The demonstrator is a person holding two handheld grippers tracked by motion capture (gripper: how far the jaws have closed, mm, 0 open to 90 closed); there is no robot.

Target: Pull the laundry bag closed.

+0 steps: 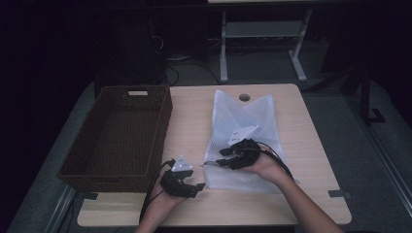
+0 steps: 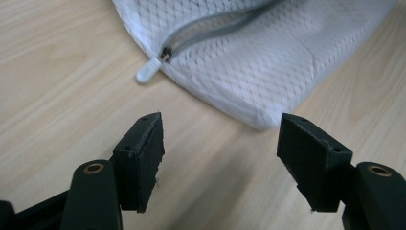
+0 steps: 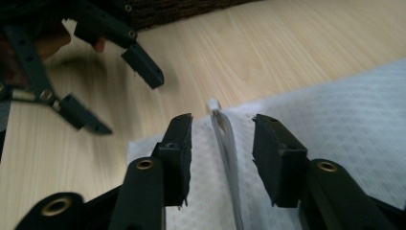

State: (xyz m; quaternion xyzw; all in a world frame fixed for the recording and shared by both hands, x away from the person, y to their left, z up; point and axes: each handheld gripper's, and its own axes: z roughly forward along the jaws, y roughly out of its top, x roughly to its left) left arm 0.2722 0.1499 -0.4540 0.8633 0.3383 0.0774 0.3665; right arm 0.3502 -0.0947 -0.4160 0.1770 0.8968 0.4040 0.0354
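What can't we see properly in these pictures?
- Inside of the white mesh zip bag: the mesh is too dense to see through in any view.
- Front inner wall of the dark brown woven basket: its own rim hides it in the high view.
- Part of the bag under the right gripper: covered in the high view.
- Small white zip pull: too small to make out in the high view.
- Back of the room: too dark.

The mesh bag (image 2: 249, 57) runs off the frame's top edge; its zipper (image 3: 227, 148) is blurred.
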